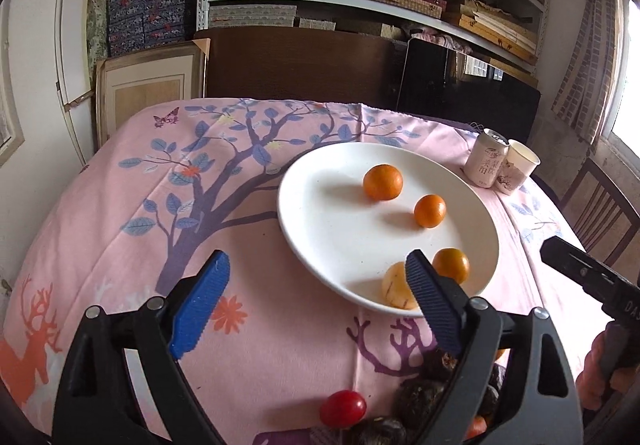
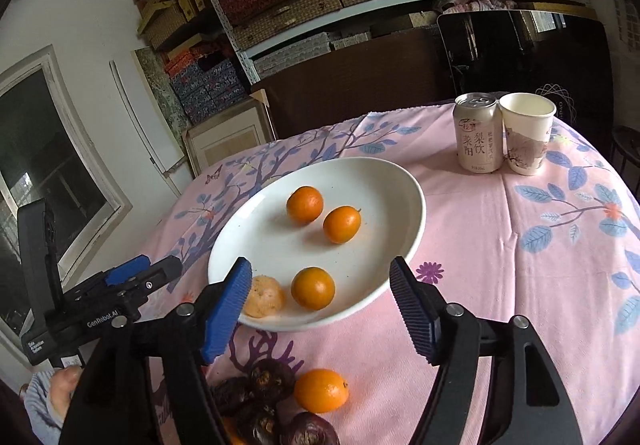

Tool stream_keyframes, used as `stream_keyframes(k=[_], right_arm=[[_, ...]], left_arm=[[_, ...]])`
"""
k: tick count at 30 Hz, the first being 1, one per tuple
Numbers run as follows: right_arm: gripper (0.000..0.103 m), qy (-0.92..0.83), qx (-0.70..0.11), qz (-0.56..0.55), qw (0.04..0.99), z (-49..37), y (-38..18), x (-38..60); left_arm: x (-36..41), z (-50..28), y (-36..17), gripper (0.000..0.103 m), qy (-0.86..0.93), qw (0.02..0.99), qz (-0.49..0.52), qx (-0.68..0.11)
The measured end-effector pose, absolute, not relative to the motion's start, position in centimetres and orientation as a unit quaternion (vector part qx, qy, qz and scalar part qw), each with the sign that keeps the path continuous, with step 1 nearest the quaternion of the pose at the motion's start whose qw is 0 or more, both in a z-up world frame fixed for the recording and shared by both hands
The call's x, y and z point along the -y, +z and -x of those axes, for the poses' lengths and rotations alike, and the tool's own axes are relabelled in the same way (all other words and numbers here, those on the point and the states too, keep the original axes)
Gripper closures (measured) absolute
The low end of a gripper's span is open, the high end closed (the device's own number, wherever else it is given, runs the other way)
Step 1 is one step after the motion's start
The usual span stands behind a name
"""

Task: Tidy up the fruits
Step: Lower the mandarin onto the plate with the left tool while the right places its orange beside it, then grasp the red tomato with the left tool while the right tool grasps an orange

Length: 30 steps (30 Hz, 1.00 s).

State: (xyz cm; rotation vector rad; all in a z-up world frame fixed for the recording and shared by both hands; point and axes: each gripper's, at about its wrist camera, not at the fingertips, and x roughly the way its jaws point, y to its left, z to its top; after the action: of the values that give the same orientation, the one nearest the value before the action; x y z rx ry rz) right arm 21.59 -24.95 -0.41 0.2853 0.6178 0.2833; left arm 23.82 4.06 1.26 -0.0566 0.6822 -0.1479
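plate (image 2: 400, 181) holds four fruits | loose orange (image 2: 321, 390) below right hand-held gripper (image 2: 320, 299)

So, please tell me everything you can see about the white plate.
The plate is round, white, shallow, with a raised rim; it looks like glazed ceramic. It lies flat on the pink cloth, left of the can and cup, not touching them. On it lie three oranges and one pale peeled fruit near the front rim. Neither gripper touches it.
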Motion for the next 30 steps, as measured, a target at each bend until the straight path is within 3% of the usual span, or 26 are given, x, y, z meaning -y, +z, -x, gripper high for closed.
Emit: stream_keyframes(k=[9,30], right_arm=[[0.013,0.104,-0.317,-0.177,0.926,-16.7,-2.8,29.4],[0.011,0.098,-0.344,-0.193,0.914,-17.1,-4.1,29.5]], left_arm=[[-6.9,-17.9,-2.0,0.008,-0.048,0.927,0.036,-0.37],[-3.3,-18.1,-4.7,0.007,-0.046,0.916,-0.057,-0.396]])
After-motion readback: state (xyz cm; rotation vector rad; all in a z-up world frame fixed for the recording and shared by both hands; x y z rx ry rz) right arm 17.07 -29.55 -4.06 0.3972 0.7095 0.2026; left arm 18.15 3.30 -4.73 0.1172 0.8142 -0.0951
